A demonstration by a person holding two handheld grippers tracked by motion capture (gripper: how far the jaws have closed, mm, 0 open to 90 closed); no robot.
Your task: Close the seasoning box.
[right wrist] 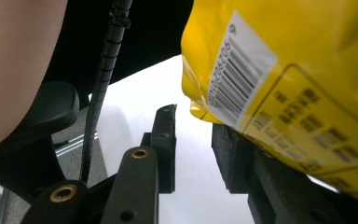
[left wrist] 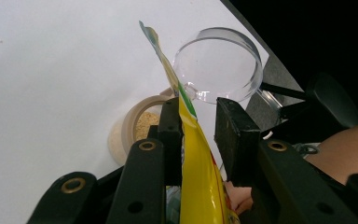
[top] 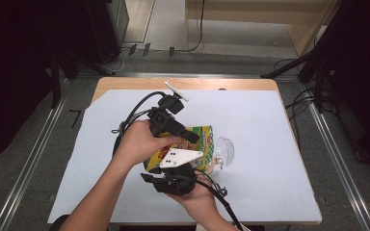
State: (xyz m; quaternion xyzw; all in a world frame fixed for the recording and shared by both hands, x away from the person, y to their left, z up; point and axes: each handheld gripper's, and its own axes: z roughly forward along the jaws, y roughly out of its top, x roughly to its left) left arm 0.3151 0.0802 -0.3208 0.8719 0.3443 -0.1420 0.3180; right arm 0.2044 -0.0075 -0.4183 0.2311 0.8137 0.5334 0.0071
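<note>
The yellow snack bag (top: 198, 144) is held above the counter (top: 270, 159), just beside the clear cup (top: 225, 149); its edge passes between the narrowly parted jaws of the left hand-held gripper (left wrist: 199, 122), while the right hand-held gripper (right wrist: 193, 140) is seen narrowly parted beneath the bag, nothing clamped

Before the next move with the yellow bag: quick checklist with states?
1. Left gripper clamped on the yellow printed plastic bag: not ok. The bag's edge lies against one jaw, with a gap at the other.
2. Right gripper clamped on the bag: not ok. The bag rests on one jaw and nothing is between the two.
3. Clear round plastic cup empty: ok.
4. Cup upright: cannot tell.
5. Small round beige bowl of crumbs resting on the white table sheet: ok.
6. Bag's top open: cannot tell.
</note>
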